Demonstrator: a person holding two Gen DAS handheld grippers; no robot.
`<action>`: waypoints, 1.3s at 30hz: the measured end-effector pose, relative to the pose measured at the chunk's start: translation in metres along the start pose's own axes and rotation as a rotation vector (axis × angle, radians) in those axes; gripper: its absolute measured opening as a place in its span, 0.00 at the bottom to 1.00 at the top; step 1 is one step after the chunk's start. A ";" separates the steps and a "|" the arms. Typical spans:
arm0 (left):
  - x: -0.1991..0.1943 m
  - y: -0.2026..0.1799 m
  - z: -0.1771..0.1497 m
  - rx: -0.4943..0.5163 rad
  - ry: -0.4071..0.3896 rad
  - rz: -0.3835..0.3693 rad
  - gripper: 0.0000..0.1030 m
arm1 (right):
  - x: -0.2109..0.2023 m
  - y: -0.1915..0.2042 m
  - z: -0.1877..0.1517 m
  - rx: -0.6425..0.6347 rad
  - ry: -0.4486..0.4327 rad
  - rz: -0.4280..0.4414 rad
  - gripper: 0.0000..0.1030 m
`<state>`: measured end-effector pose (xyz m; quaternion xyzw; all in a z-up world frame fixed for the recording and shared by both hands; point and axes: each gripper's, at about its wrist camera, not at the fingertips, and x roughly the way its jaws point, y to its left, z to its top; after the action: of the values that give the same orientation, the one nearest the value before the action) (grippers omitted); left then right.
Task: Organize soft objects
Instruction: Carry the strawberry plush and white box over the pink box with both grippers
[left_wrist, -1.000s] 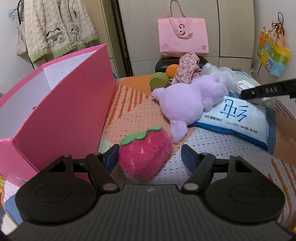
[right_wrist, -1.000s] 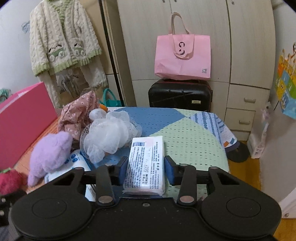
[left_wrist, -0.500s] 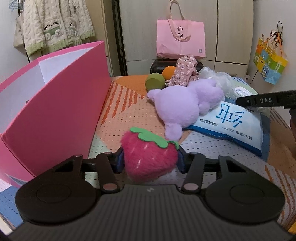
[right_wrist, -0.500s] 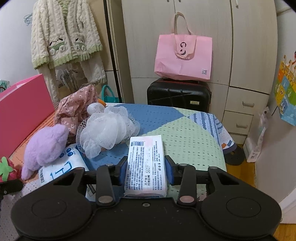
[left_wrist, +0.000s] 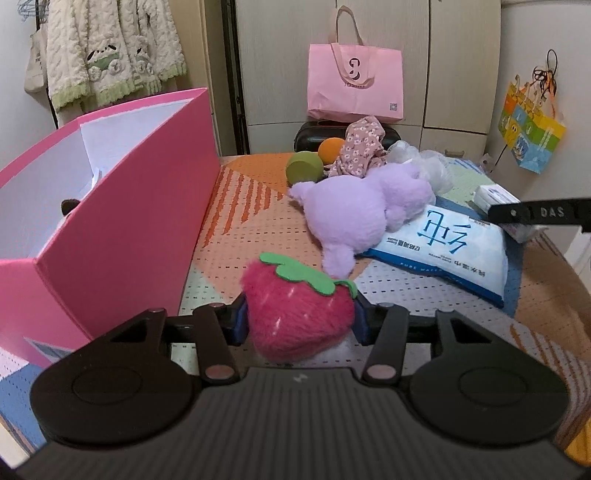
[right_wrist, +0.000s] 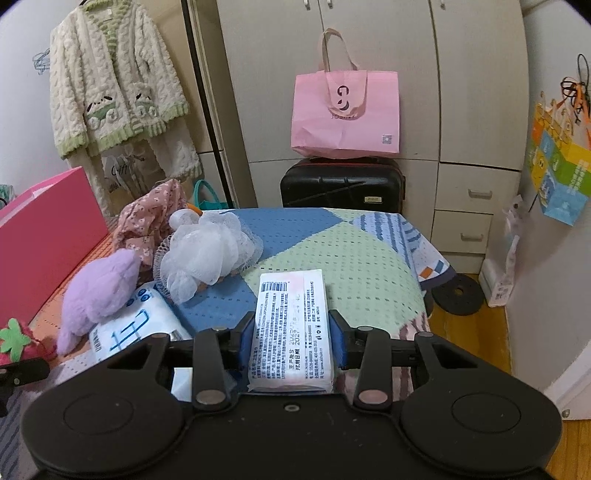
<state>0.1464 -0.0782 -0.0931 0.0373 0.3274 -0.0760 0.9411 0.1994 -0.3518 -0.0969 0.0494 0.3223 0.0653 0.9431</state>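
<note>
The open pink box (left_wrist: 122, 236) stands at the far left of the bed, its near wall rising just left of the left gripper (left_wrist: 298, 318). That offset is, in my judgement, what the next move hinges on: the box mouth lies to the left and above, so the load must rise over the rim before going sideways. The left gripper's jaws have just been closing, and they now pinch the plush strawberry (left_wrist: 297, 314) across its width, its green leaf cap pointing up and away. The left hand is clearly the nearer one to the box.

Further right lie the purple plush toy (left_wrist: 364, 206) and, partly under it, the blue-and-white wipes pack (left_wrist: 454, 251), both loose on the bedspread (left_wrist: 258, 206).

At the right, the right gripper (right_wrist: 291, 341) is clamped on a white tissue packet (right_wrist: 290, 332), whose long axis runs straight ahead along the fingers. The white bath pouf (right_wrist: 207, 254) sits just beyond on the left.
</note>
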 end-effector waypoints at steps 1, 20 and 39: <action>-0.001 0.001 0.000 -0.005 0.002 -0.006 0.49 | -0.005 0.000 -0.002 0.001 -0.002 0.001 0.44; -0.047 0.015 -0.002 0.002 0.023 -0.128 0.49 | -0.079 0.040 -0.031 -0.086 0.048 0.133 0.44; -0.098 0.058 -0.022 0.052 0.122 -0.190 0.49 | -0.121 0.116 -0.050 -0.163 0.189 0.401 0.44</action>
<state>0.0669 -0.0064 -0.0479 0.0352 0.3840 -0.1710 0.9067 0.0636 -0.2539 -0.0476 0.0300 0.3865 0.2814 0.8778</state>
